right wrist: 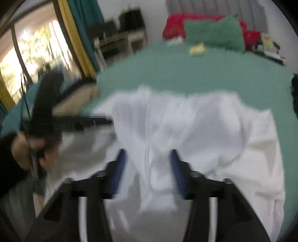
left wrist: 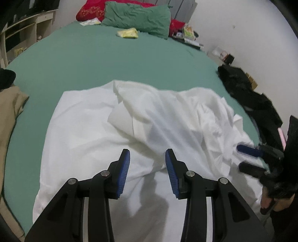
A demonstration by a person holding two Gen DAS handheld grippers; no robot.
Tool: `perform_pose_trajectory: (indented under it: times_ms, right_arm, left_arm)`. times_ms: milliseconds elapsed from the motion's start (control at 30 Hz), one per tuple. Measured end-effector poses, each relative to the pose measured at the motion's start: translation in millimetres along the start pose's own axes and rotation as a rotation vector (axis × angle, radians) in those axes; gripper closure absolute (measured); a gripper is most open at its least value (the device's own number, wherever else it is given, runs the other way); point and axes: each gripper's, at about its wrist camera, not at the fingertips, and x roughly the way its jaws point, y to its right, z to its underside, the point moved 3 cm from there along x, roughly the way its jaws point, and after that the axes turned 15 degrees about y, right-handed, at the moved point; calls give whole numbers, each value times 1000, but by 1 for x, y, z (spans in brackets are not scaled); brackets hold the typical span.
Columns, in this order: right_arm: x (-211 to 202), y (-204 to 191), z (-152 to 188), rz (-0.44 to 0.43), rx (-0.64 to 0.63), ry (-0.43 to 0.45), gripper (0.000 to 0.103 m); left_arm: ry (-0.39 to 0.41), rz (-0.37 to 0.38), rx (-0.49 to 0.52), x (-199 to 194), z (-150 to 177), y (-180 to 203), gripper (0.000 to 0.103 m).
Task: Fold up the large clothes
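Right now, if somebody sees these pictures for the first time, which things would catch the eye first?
First, the large rumpled white cotton garment, spread over the near part of the green bed sheet. Next, the two black grippers with blue pads: the left gripper hangs open above the white cloth, and the right gripper is open too. At the far end, a green pillow leans on a red cushion.

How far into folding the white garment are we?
Early. Done: the white garment is laid on the green bed, with its right side bunched and creased. In hand: nothing; the left hand-held gripper and right hand-held gripper hover open over it. Left: smoothing it and every fold.
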Motion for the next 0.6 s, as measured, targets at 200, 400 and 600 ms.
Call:
perform_pose_trajectory:
  times_ms: [200, 400, 600]
  right_arm:
    - [51, 24, -22, 10, 35, -14, 36]
    - [76, 17, 11, -11, 24, -185, 36]
    - [46, 6, 19, 37, -10, -211, 36]
  left_arm:
    - [-25, -22, -28, 15, 4, -8, 61]
    - [-54, -25, -7, 19, 10, -6, 61]
    - [-47, -38, 3, -5, 11, 0, 61]
